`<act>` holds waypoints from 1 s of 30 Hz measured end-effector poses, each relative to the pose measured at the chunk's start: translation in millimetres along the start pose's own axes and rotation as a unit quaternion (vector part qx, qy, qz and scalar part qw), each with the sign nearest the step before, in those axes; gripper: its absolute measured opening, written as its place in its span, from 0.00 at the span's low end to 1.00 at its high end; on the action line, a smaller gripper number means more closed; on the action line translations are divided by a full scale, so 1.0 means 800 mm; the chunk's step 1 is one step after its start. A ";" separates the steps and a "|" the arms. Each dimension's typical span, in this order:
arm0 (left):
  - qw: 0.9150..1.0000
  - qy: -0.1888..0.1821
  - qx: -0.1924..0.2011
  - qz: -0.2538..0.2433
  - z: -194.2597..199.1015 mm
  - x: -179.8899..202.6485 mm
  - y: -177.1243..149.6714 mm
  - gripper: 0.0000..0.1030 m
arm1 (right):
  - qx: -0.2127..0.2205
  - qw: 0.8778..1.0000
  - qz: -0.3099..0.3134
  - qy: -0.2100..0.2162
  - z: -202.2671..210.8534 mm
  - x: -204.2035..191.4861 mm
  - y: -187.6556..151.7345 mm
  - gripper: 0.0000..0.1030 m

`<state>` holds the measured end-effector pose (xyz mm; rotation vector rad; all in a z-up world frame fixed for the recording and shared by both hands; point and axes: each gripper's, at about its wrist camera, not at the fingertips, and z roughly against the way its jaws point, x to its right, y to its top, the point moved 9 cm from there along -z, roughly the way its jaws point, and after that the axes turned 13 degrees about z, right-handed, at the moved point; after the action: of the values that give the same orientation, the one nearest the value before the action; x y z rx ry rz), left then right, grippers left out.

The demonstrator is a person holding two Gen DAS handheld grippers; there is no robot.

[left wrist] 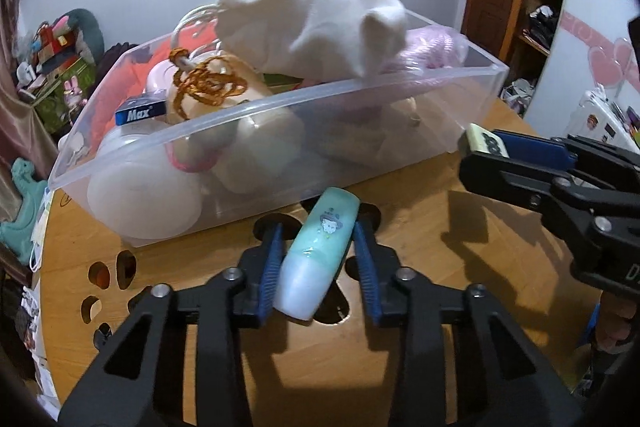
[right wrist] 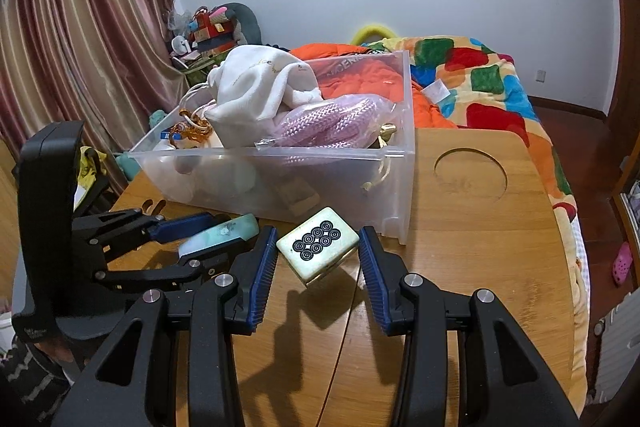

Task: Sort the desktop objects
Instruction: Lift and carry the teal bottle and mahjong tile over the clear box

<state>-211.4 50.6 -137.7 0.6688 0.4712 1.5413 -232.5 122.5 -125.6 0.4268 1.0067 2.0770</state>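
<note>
Desktop objects here are two: a mint-green tube [left wrist: 320,251] with a cartoon print and a mahjong tile [right wrist: 318,246] marked with eight circles. The left gripper [left wrist: 316,259] holds the tube clamped between its blue pads, above the wooden table [left wrist: 420,307], just before the near wall of the clear plastic bin [left wrist: 360,115]. The right gripper [right wrist: 318,263] has the tile pinched corner to corner between its pads, tilted and lifted off the tabletop, near the bin's corner. Inside the bin lie a white drawstring pouch [left wrist: 316,15], a bagged pink rope [right wrist: 332,123], an orange cord [left wrist: 204,83] and a blue Max box [left wrist: 140,111].
</note>
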 end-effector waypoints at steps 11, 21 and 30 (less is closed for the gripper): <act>1.000 -0.018 0.000 0.016 0.013 -0.002 -0.004 0.24 | 0.003 1.000 0.000 0.010 0.002 -0.007 0.000 0.37; 0.998 -0.021 0.048 0.017 0.059 -0.010 0.013 0.24 | 0.004 1.000 0.006 0.015 0.005 -0.020 0.003 0.37; 0.995 -0.024 0.093 0.032 0.096 -0.030 0.037 0.24 | 0.021 1.000 0.015 -0.007 0.021 -0.020 0.019 0.37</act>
<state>-182.5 16.8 -64.8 0.8704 0.5659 1.5508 -219.8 113.2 -102.7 0.4797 1.0435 2.0803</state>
